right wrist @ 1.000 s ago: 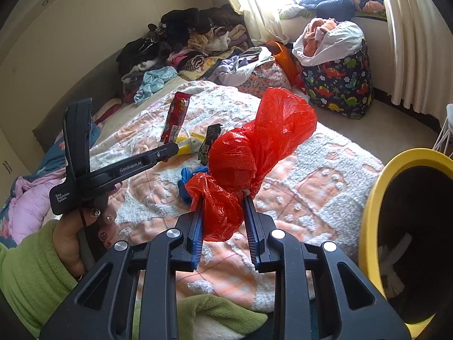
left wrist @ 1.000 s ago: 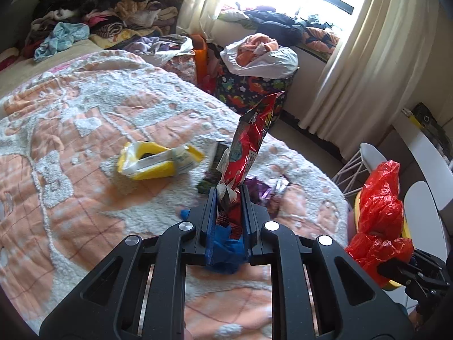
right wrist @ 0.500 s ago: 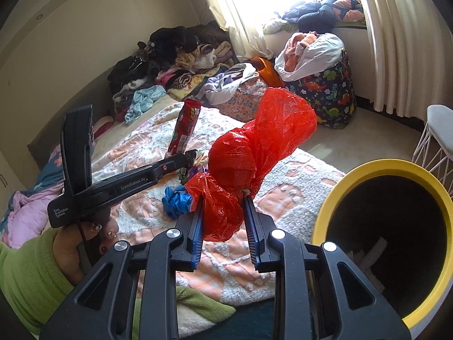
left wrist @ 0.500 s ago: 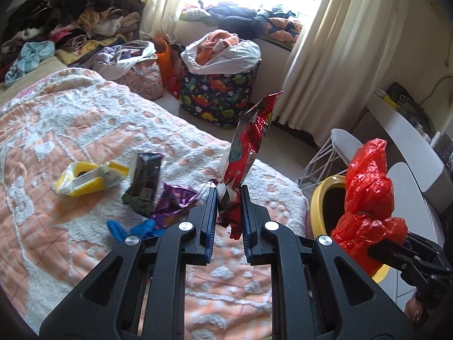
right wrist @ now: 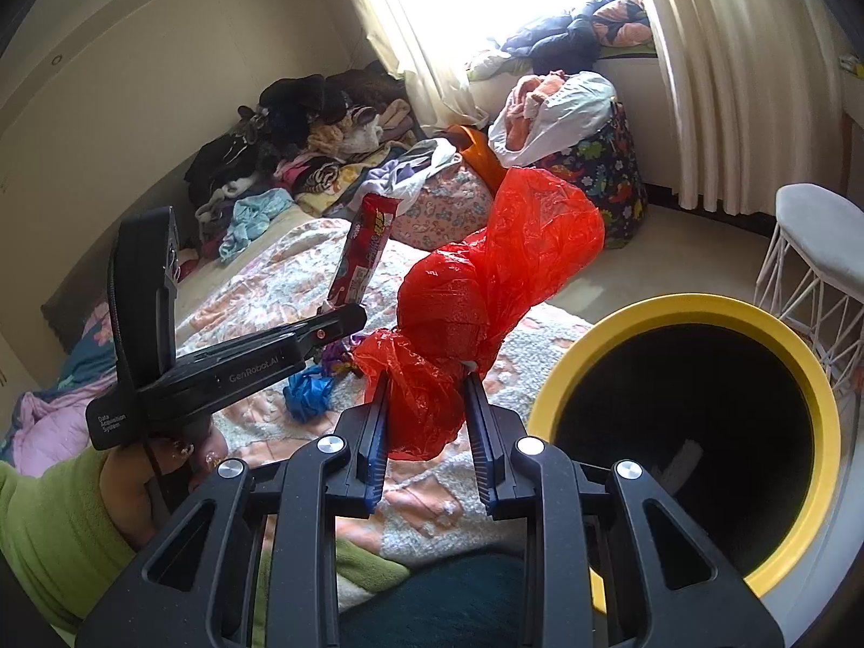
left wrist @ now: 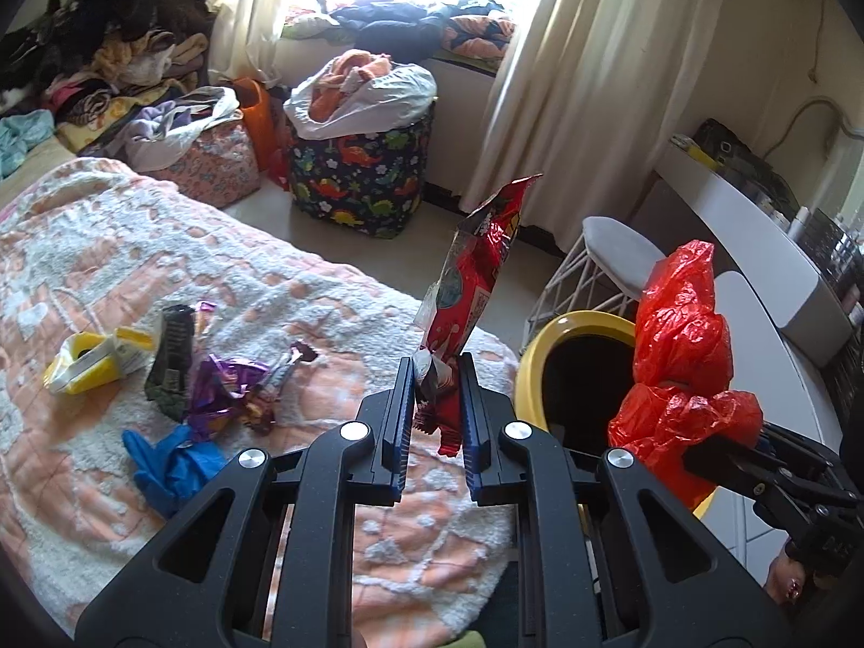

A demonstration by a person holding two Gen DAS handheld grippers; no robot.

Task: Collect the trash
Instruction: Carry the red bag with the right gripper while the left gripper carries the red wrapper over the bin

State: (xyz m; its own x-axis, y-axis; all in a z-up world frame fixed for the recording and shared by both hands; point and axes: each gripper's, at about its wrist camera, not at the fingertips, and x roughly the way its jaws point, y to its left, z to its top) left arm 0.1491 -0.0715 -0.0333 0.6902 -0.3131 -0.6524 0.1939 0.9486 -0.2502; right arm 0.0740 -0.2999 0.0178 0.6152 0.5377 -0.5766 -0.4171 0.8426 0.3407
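Left wrist: left gripper (left wrist: 435, 405) clamping wrapper (left wrist: 475, 275) upright; right gripper (right wrist: 426, 410) pinching red bag (right wrist: 486, 291) beside bin (right wrist: 810, 378).

Right gripper (right wrist: 426, 421) clamps red plastic bag (right wrist: 486, 297) at frame centre. Yellow-rimmed bin (right wrist: 810, 378) lower right, dark inside. Left gripper (right wrist: 337, 324), centre left, pinches red snack wrapper (right wrist: 364, 248) upright.

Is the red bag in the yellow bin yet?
Not yet. The red bag sits pinched in the right gripper, beside the yellow bin.
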